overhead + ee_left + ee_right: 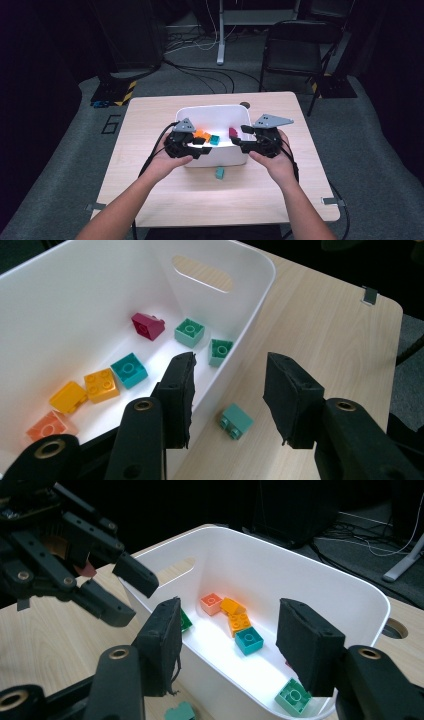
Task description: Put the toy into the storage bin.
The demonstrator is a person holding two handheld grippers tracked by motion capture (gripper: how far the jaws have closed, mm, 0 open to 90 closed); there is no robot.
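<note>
A white bin [186, 112] stands mid-table and holds several bricks, among them maroon [148, 326], teal [129, 370], orange [101, 385] and salmon [211, 603]. A loose mint-green brick [236, 421] lies on the table just outside the bin's near wall [219, 173]. My left gripper [231, 367] is open. One pad is over the bin's inside, the other over the table, and the loose brick lies below the gap. My right gripper [232, 607] hangs open over the bin's right end with nothing between its pads. In the high view the left gripper [200, 145] and the right gripper [241, 141] face each other across the bin.
The bin has oval handle slots [202, 273] in its end walls. The wooden table [150, 190] has a round hole [244, 105] behind the bin. A black folding chair [295, 50], cables and a stand's foot are on the floor beyond.
</note>
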